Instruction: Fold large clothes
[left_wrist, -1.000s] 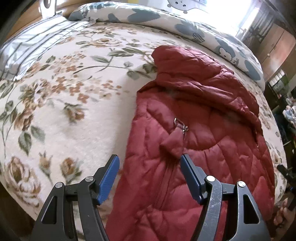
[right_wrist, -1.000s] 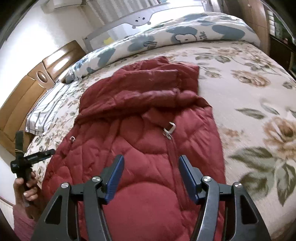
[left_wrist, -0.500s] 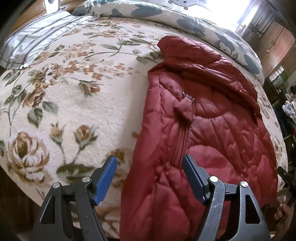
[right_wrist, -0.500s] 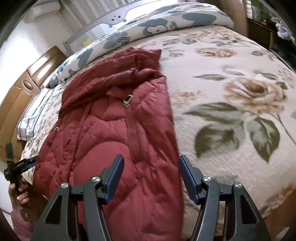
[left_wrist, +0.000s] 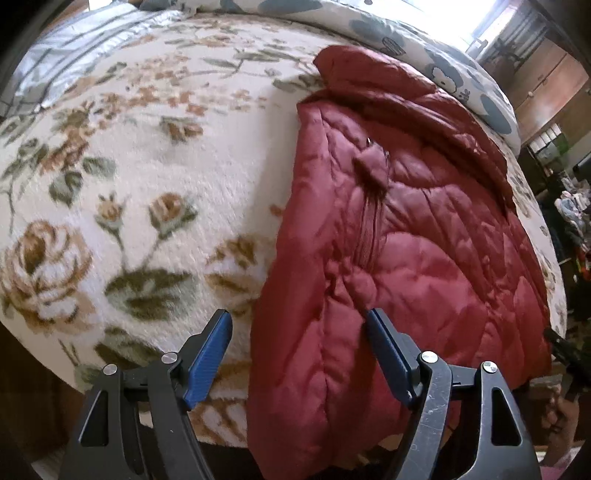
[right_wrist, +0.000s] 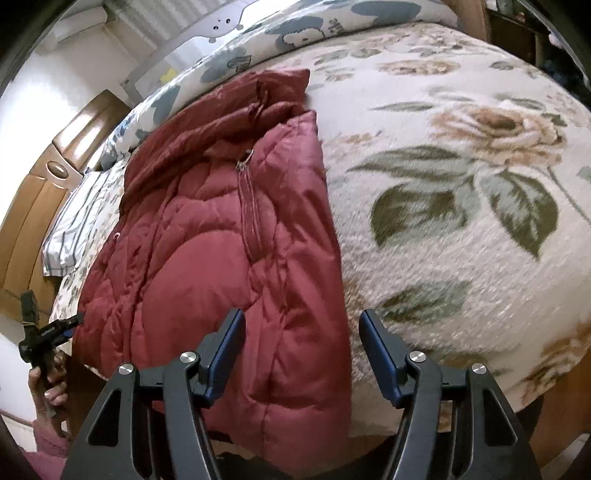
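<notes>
A dark red quilted jacket (left_wrist: 399, 236) lies folded lengthwise on the flowered blanket (left_wrist: 140, 192), zip up the middle, hem hanging over the near bed edge. My left gripper (left_wrist: 298, 317) hovers open over the hem, its blue pads either side of the jacket's left edge without pressing it. In the right wrist view the jacket (right_wrist: 207, 236) fills the left half. My right gripper (right_wrist: 302, 314) is open too, straddling the jacket's right edge near the hem. The left gripper (right_wrist: 48, 332) also shows there, in a hand at the jacket's far corner.
A blue-patterned duvet (right_wrist: 295, 29) lies rolled along the far side of the bed. A striped pillow (right_wrist: 70, 221) and wooden headboard (right_wrist: 40, 192) are at the left. Wooden cupboards (left_wrist: 546, 85) stand beyond the bed. The blanket (right_wrist: 461, 221) spreads right of the jacket.
Both grippers have drawn back toward the near bed edge and apart: the left from over the zip to the jacket's left edge, the right to its right edge. The left jaws stand a little wider.
</notes>
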